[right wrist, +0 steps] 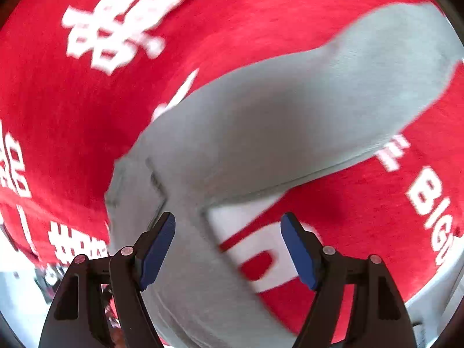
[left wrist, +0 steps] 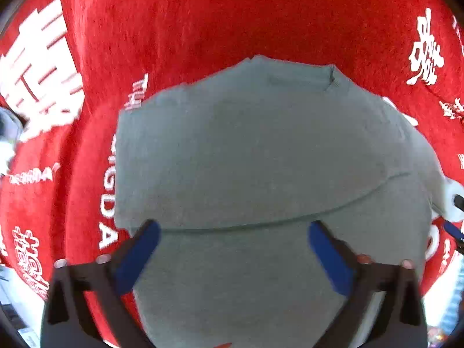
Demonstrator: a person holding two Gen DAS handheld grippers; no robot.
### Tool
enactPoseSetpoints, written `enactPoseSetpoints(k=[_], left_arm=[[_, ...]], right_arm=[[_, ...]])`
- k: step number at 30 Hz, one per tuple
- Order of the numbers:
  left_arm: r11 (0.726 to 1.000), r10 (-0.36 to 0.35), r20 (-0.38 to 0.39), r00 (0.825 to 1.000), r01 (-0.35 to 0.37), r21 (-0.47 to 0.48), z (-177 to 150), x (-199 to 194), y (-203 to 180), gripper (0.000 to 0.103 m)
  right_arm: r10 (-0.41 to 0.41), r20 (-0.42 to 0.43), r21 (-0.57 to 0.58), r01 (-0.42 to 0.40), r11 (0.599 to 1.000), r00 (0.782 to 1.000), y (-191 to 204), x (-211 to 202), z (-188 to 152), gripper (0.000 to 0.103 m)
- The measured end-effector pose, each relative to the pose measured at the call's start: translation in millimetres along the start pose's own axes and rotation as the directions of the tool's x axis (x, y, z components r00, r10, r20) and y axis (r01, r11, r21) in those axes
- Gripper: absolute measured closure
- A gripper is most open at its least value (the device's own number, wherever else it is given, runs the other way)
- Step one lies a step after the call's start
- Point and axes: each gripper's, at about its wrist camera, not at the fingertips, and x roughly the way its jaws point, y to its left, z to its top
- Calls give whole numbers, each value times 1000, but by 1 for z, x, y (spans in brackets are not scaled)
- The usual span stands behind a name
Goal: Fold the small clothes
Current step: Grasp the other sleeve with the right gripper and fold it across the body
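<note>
The grey-green garment (left wrist: 261, 150), lying partly folded on the red printed cloth (left wrist: 203, 14), looks light, soft and limp, best pinched at a corner or folded edge, while the left gripper (left wrist: 232, 258) and right gripper (right wrist: 229, 249) both hover spread apart, empty.

A small grey-green knitted garment (left wrist: 261, 150) lies folded flat on a red fuzzy cloth printed with white letters and characters (left wrist: 203, 14), a fold edge running across its lower part. The left gripper (left wrist: 233, 249), black-armed with blue pads, hangs above the garment with its jaws spread wide and nothing between them. At the right edge a white and blue piece of the other gripper (left wrist: 453, 203) shows beside the garment
</note>
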Motion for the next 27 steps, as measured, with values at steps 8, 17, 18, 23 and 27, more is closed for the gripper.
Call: enactPoseSetpoints(k=[8,17,18,23,27], left_arm=[[998,10,-30,1000,-8,68,17,9,-76,1],[994,-44,-78,996,51,94,32,23,-137,1],[993,-47,-76,996,55,104,32,23,-142,1],[992,-64,-72,995,71,103,32,22,-155,1],[994,-91,-63,994,94,49,32,14,-147,1]], right_arm=[[17,104,252,-43,967,994,-94,-25,33,22],[195,182,337,-247,909,964,-135,-28,79,22],[210,196,335,-266,904,958,-133,-29,83,22],[271,234,361,-342,867,934,-123,-35,92,37],[317,218,332,-376,865,923,-105,-36,96,95]])
